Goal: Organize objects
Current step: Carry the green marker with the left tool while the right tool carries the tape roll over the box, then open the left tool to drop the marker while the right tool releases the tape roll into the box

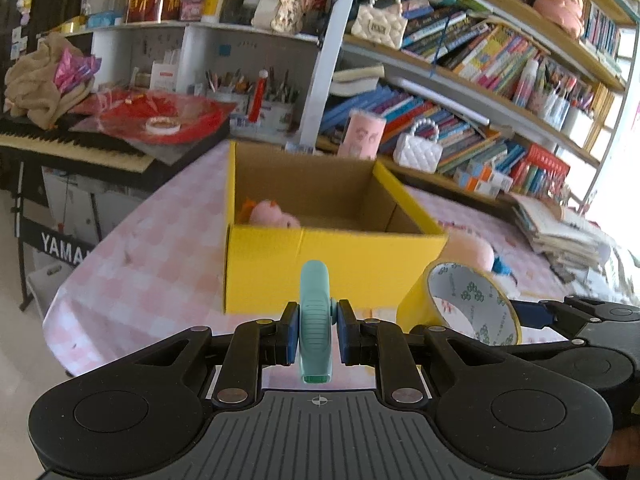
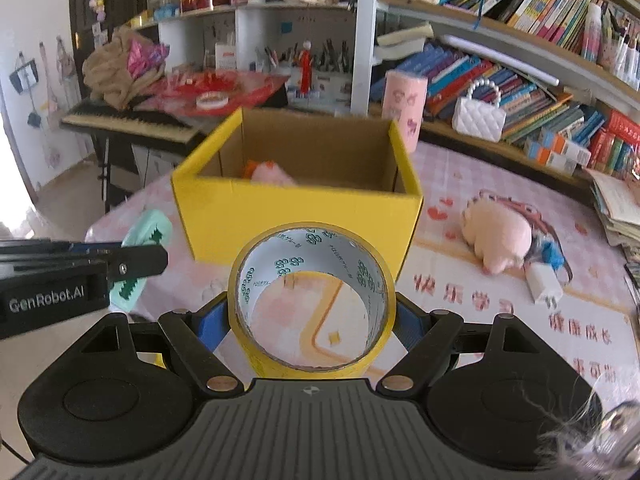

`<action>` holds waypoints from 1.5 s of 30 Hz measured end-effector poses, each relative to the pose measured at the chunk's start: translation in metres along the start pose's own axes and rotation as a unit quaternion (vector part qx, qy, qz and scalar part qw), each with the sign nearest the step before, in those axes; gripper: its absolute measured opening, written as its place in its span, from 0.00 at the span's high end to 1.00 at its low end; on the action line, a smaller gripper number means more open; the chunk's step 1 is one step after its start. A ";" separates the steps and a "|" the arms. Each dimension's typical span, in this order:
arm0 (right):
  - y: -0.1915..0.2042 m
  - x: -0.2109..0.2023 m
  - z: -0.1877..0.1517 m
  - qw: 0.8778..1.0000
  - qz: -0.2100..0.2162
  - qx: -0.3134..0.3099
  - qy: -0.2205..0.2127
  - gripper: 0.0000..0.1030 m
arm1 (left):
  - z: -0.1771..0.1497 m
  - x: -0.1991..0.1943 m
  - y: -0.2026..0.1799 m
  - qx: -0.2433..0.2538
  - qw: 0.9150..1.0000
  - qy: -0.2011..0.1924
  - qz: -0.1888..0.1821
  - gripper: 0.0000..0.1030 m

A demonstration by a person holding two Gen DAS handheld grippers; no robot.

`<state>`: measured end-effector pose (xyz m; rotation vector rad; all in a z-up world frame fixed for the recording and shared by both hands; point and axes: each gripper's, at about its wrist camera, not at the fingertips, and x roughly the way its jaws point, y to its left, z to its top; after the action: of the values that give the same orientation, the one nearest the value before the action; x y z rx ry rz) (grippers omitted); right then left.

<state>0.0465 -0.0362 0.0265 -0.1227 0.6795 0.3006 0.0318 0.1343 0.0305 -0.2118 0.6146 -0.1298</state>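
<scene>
My left gripper (image 1: 315, 334) is shut on a teal plastic clip (image 1: 315, 320), held edge-on in front of the yellow cardboard box (image 1: 280, 264). From the right wrist view the same clip (image 2: 146, 236) shows its toothed jaws beside the left gripper (image 2: 132, 264). My right gripper (image 2: 312, 320) is shut on a roll of yellow tape (image 2: 312, 356), its round opening facing the camera. That tape roll (image 1: 460, 304) also appears at the right of the left wrist view. The box (image 2: 296, 216) is open on top, with a pink plush toy (image 2: 270, 172) inside, also seen as the plush toy (image 1: 272, 212).
A pink pig plush (image 2: 500, 232) and a white charger (image 2: 544, 284) lie on the pink checked tablecloth (image 2: 500, 320) right of the box. A pink cup (image 2: 402, 104), white handbag (image 2: 478, 116), bookshelves (image 1: 500, 60) and a keyboard (image 1: 72, 148) stand behind.
</scene>
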 end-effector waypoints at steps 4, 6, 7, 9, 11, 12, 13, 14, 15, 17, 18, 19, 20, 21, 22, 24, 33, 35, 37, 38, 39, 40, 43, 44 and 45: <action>-0.006 0.002 0.025 1.000 0.005 -0.008 -0.028 0.22 | 0.022 0.005 -0.003 -0.003 1.000 -0.026 0.001 0.83; -0.009 0.006 0.038 0.999 0.006 -0.012 -0.043 0.22 | 0.034 0.009 -0.004 -0.003 0.999 -0.039 0.002 0.83; -0.011 0.008 0.044 0.999 0.006 -0.013 -0.050 0.22 | 0.040 0.011 -0.005 -0.003 0.999 -0.044 0.003 0.83; -0.015 0.012 0.056 0.998 0.006 -0.014 -0.063 0.22 | 0.052 0.018 -0.006 -0.001 0.999 -0.053 0.005 0.83; -0.020 0.020 0.068 0.997 0.005 -0.022 -0.073 0.22 | 0.061 0.027 -0.007 -0.002 0.998 -0.059 0.009 0.83; -0.022 0.025 0.074 0.997 0.005 -0.027 -0.075 0.22 | 0.065 0.033 -0.007 -0.003 0.998 -0.060 0.012 0.83; -0.024 0.031 0.079 0.997 0.005 -0.032 -0.076 0.22 | 0.068 0.038 -0.007 -0.005 0.998 -0.061 0.015 0.83; -0.027 0.038 0.083 0.996 0.006 -0.034 -0.076 0.22 | 0.072 0.044 -0.007 -0.007 0.998 -0.061 0.018 0.83; -0.030 0.045 0.087 0.996 0.008 -0.036 -0.076 0.22 | 0.075 0.050 -0.008 -0.008 0.998 -0.060 0.022 0.83; -0.035 0.060 0.095 0.996 0.010 -0.043 -0.076 0.22 | 0.079 0.062 -0.007 -0.009 0.998 -0.055 0.029 0.83; -0.037 0.068 0.098 0.996 0.009 -0.048 -0.073 0.22 | 0.081 0.069 -0.007 -0.011 0.998 -0.052 0.032 0.83; -0.039 0.077 0.101 0.996 0.009 -0.053 -0.069 0.22 | 0.083 0.075 -0.007 -0.013 0.998 -0.048 0.035 0.83; -0.041 0.086 0.104 0.996 0.011 -0.057 -0.065 0.22 | 0.084 0.081 -0.007 -0.014 0.998 -0.043 0.040 0.83; -0.042 0.094 0.105 0.996 0.012 -0.061 -0.059 0.22 | 0.084 0.087 -0.006 -0.016 0.998 -0.039 0.043 0.83; -0.044 0.104 0.107 0.996 0.015 -0.066 -0.052 0.22 | 0.085 0.094 -0.005 -0.018 0.998 -0.034 0.045 0.83; -0.046 0.120 0.110 0.996 0.019 -0.076 -0.040 0.22 | 0.086 0.106 -0.003 -0.020 0.998 -0.021 0.053 0.83; -0.038 0.182 0.109 0.987 0.049 -0.148 0.028 0.22 | 0.082 0.151 0.005 -0.033 0.996 0.034 0.071 0.83; -0.038 0.190 0.111 0.986 0.057 -0.153 0.039 0.22 | 0.082 0.159 0.007 -0.037 0.996 0.043 0.073 0.83; -0.036 0.196 0.113 0.983 0.064 -0.166 0.049 0.22 | 0.081 0.167 0.009 -0.038 0.995 0.051 0.074 0.83; -0.036 0.199 0.114 0.981 0.068 -0.172 0.053 0.22 | 0.080 0.170 0.010 -0.038 0.995 0.055 0.075 0.83; -0.035 0.202 0.116 0.980 0.073 -0.175 0.060 0.22 | 0.080 0.173 0.011 -0.039 0.995 0.059 0.077 0.83; -0.035 0.204 0.117 0.979 0.076 -0.177 0.062 0.22 | 0.079 0.176 0.012 -0.040 0.994 0.062 0.078 0.83; -0.031 0.211 0.117 0.973 0.082 -0.200 0.081 0.22 | 0.078 0.183 0.013 -0.042 0.993 0.072 0.078 0.83; -0.030 0.214 0.117 0.972 0.084 -0.201 0.087 0.22 | 0.078 0.185 0.013 -0.040 0.993 0.074 0.078 0.83; -0.030 0.215 0.119 0.971 0.086 -0.202 0.092 0.22 | 0.077 0.187 0.013 -0.041 0.993 0.076 0.077 0.83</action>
<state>0.2852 0.0098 -0.0176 -0.4869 0.8073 0.5977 0.2289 0.1246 -0.0148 -0.2338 0.7867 0.0296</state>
